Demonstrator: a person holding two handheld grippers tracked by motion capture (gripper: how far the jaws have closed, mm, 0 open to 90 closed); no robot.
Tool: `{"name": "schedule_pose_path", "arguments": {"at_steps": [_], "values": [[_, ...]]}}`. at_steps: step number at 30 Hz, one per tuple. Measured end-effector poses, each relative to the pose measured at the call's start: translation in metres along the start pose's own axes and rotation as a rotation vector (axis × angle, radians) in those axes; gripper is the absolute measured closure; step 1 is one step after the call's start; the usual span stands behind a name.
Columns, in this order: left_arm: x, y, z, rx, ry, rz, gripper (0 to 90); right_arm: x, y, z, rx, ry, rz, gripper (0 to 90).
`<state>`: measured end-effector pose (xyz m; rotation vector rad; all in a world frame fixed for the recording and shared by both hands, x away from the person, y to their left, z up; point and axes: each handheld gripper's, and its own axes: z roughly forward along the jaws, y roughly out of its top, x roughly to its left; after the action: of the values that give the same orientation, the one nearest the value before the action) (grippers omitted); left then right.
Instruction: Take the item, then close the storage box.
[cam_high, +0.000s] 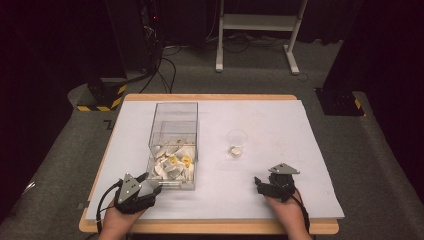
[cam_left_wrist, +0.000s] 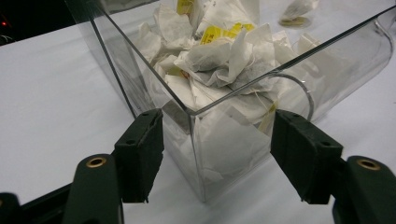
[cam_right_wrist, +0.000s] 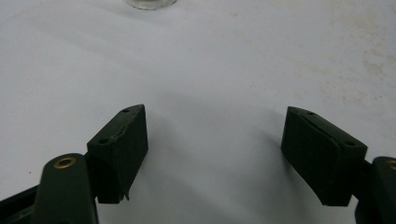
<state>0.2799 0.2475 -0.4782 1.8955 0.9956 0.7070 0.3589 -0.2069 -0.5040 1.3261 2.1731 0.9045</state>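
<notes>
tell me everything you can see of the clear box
The clear box is a tall, square-cornered container of see-through plastic, open at the top and upright on the white table. White tea bags with yellow tags fill its lower part. The left gripper straddles its near corner with jaws open, pads not pressing the walls.

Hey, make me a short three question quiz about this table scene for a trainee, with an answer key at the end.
1. True or false: the right hand-held gripper holds a tea bag.
2. Which part of the clear box sits between the jaws of the left hand-held gripper: A) its near corner, B) its lid, C) its far wall?
3. What fills the clear box?

Key:
1. False. Its jaws stand open over the bare white table cover.
2. A. The jaws flank the corner without touching it.
3. A heap of tea bags, some with yellow tags.
</notes>
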Motion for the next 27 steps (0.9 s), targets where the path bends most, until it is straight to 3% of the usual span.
{"name": "schedule_pose_path", "arguments": {"at_steps": [5, 9, 16, 27], "values": [[0.002, 0.000, 0.003, -0.012, -0.006, -0.015, 37.4, 0.000, 0.000, 0.000, 0.000, 0.000, 0.000, 23.2], [0.001, 0.001, 0.005, -0.019, -0.002, -0.004, 39.1, 0.000, 0.000, 0.000, 0.000, 0.000, 0.000, 23.4], [0.004, 0.001, 0.009, -0.040, 0.011, -0.040, 42.3, 0.000, 0.000, 0.000, 0.000, 0.002, 0.003, 23.3], [0.001, 0.004, 0.011, -0.052, 0.043, -0.034, 40.3, 0.000, 0.000, 0.000, 0.000, 0.003, 0.001, 23.6]]}}
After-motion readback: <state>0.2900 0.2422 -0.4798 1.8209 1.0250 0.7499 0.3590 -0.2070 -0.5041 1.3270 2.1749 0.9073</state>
